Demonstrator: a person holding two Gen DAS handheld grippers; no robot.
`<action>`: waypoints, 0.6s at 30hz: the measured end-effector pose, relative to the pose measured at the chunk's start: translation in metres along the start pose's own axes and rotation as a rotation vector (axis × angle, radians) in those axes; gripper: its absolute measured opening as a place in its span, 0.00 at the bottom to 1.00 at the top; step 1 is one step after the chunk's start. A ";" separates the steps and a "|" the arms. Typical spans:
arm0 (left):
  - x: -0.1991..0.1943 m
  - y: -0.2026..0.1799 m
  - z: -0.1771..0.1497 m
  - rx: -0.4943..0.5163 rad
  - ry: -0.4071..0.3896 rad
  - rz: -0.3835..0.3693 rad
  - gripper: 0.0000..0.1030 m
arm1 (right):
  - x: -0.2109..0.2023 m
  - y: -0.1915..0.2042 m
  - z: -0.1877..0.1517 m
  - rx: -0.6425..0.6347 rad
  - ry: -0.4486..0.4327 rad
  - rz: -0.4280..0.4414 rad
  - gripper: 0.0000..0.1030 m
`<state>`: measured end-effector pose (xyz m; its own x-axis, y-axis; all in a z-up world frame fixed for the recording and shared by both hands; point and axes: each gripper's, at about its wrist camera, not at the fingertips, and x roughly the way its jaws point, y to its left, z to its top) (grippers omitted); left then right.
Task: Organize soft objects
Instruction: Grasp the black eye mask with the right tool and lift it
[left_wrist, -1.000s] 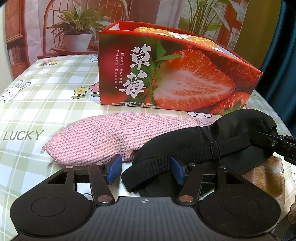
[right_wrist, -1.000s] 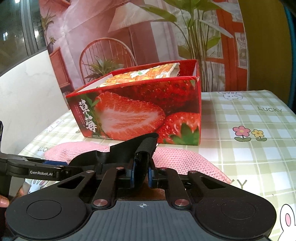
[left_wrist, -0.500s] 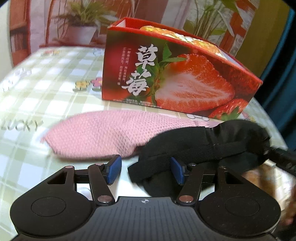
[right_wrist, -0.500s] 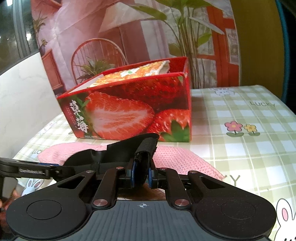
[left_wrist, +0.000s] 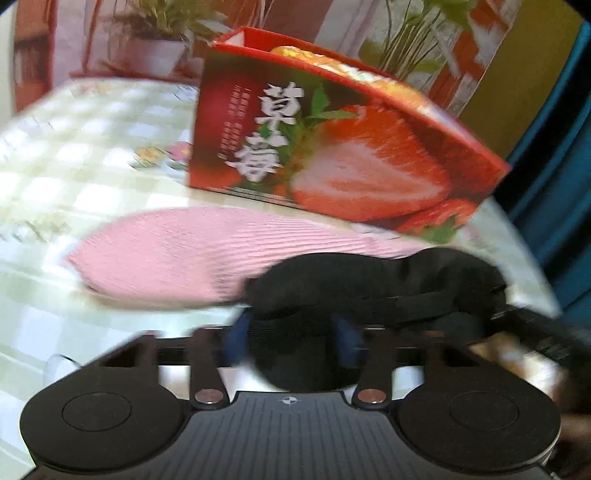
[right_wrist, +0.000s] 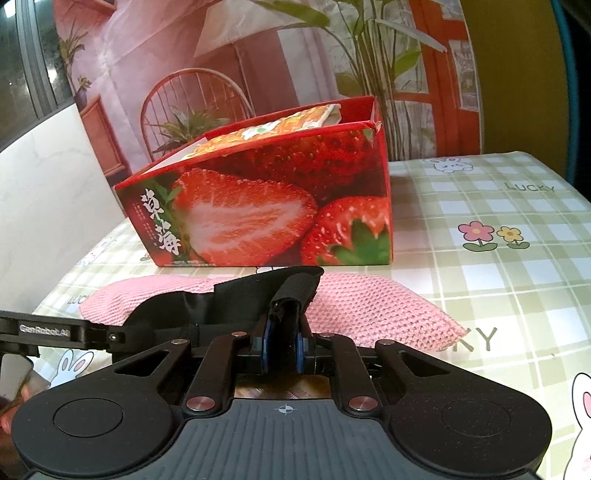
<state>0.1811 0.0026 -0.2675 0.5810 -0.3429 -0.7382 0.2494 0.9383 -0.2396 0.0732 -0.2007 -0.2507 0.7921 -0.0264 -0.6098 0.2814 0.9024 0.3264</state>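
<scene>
The left tongs (left_wrist: 291, 338) have just been closing on the black sleep mask (left_wrist: 373, 284). The right tongs (right_wrist: 282, 345) are pinching its other end, over the pink knitted cloth (right_wrist: 376, 310).

A black padded eye mask (left_wrist: 373, 284) with an elastic strap lay stretched crosswise near the table's front edge, one end overlapping the pink cloth. Its strap end (right_wrist: 295, 295) stood folded upright — a ribbed band doubled over. The pink knitted cloth (right_wrist: 373, 306) lay flat on the checked tablecloth, a long, tapering shape just in front of the strawberry box (right_wrist: 258, 206). That box — red card, printed with cut strawberries and white characters — stood open-topped behind both, with an orange-patterned soft item (right_wrist: 266, 129) resting inside, showing above the rim.
</scene>
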 end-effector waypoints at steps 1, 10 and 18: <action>0.000 0.000 0.000 0.010 -0.002 0.016 0.22 | -0.001 -0.001 0.000 0.002 -0.002 0.000 0.12; -0.006 0.002 0.002 0.009 -0.041 0.011 0.18 | -0.011 -0.013 0.007 0.074 -0.051 0.003 0.24; -0.014 0.005 0.000 0.012 -0.056 0.010 0.18 | -0.013 -0.013 0.008 0.063 -0.050 0.016 0.14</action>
<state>0.1741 0.0122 -0.2578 0.6257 -0.3357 -0.7041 0.2525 0.9412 -0.2243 0.0638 -0.2153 -0.2415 0.8225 -0.0357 -0.5676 0.3008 0.8742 0.3811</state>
